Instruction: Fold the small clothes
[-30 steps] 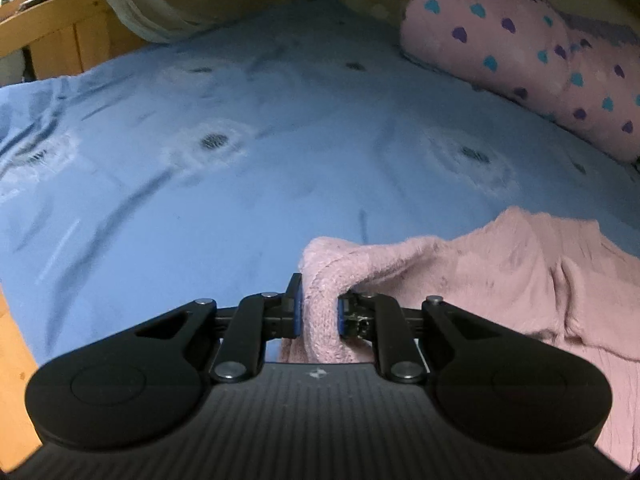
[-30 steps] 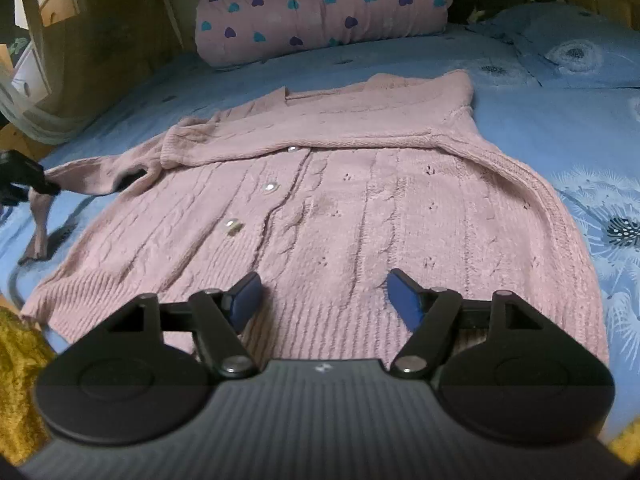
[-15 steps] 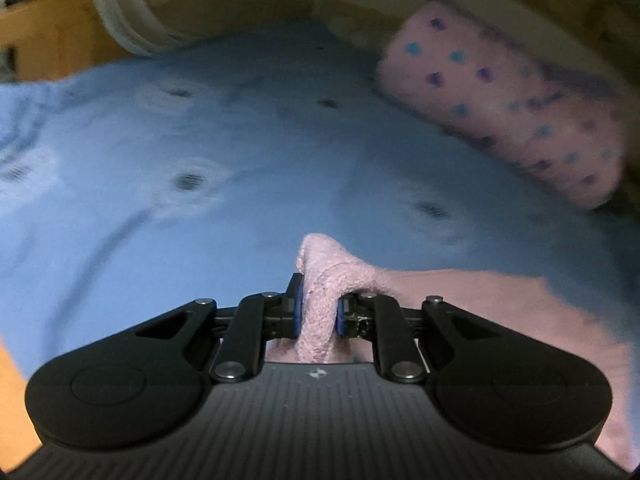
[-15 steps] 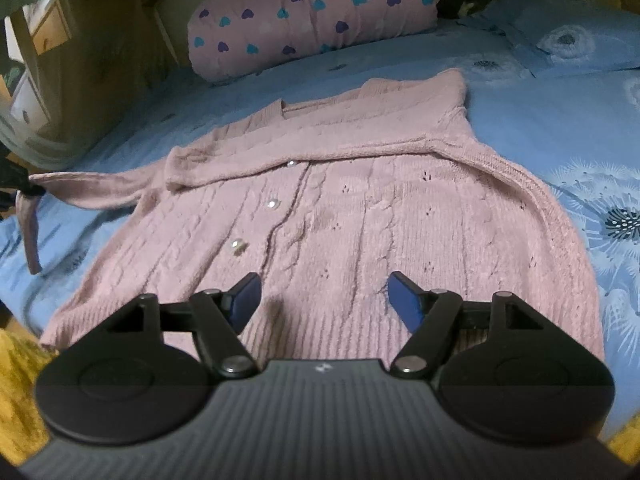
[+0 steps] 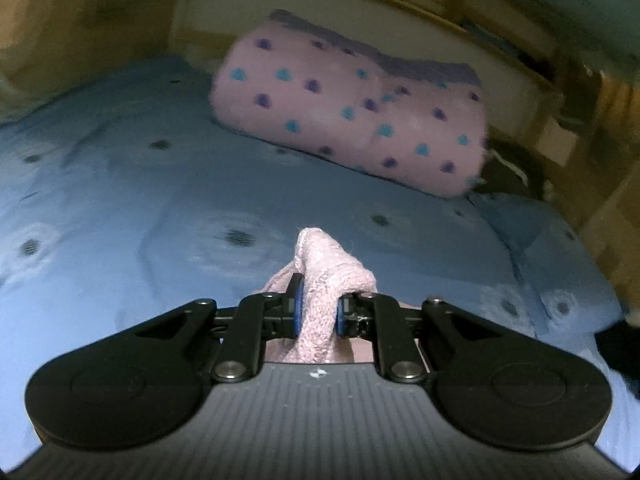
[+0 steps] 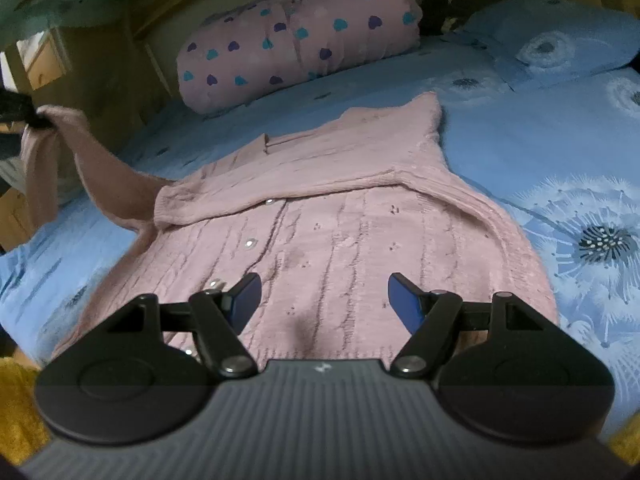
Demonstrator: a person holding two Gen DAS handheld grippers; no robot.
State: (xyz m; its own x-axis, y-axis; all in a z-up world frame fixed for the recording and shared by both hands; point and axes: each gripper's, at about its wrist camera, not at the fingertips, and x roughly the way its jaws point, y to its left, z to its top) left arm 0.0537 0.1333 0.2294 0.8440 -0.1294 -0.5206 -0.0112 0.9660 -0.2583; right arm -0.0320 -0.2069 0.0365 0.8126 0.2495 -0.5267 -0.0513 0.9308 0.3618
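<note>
My left claw (image 5: 317, 312) is pinching the cuff end of the pink cardigan's sleeve (image 5: 320, 276), pads pressed onto the knit; the left wrist view shows only that bunched cuff, blue bedsheet (image 5: 160, 216) and the heart-print pillow roll (image 5: 352, 116) ahead, all a bit blurred. The right wrist view gives what that one lacks: the whole cardigan (image 6: 340, 216) flat on the bed, button side up, and the held sleeve (image 6: 104, 168) lifted off the sheet, running up and left to my left claw (image 6: 38, 120) at the frame edge. My right claw (image 6: 324, 300) is spread wide, holding nothing, hovering over the hem band, contact with the knit unclear. Cardigan's long axis runs away from the right claw, hem nearest, collar pointing at the pillow roll. The other sleeve lies folded across the chest. Open sheet to the right of the garment, up to a blue pillow (image 6: 560, 40) at far right; a narrower strip on the left, ending at the bed edge by a yellow fabric (image 6: 16, 400).
</note>
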